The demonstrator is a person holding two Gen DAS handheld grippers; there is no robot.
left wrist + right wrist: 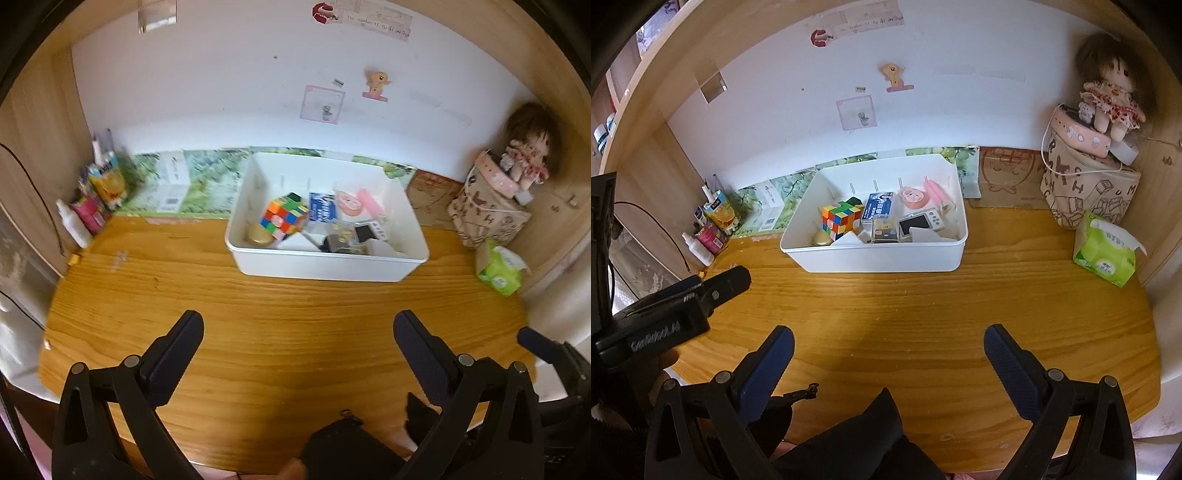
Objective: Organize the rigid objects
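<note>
While both grippers hang back at the near edge of the worktop (923, 306), nothing is grasped: the left gripper (297, 325) has its jaws spread wide and empty, and the right gripper (888, 338) is released the same way.

All the rigid pieces I can make out sit inside the white bin (882, 258), which stands toward the back wall (923, 110). Within the bin, the puzzle cube (841, 219) lies at the left end with a gold lid (823, 240) just in front of it; a blue box (879, 207) is right of the cube, a small camera (919, 221) further right, and a pink tape roll (912, 196) and a pink tube (936, 191) lie behind the camera.

Judging by this, the sorting looks nearly finished or not yet started. Any reach should come down over the bin's near wall, jaws aligned with flat faces, as the crowded pieces touch one another.

Left of the bin, bottles and packets (711, 225) crowd the corner. Right of the bin stand a printed bag (1086, 188) topped by a doll (1112, 96), and a green tissue pack (1106, 251). Stickers dot the wall behind the bin, and wooden side panels close in the alcove.
</note>
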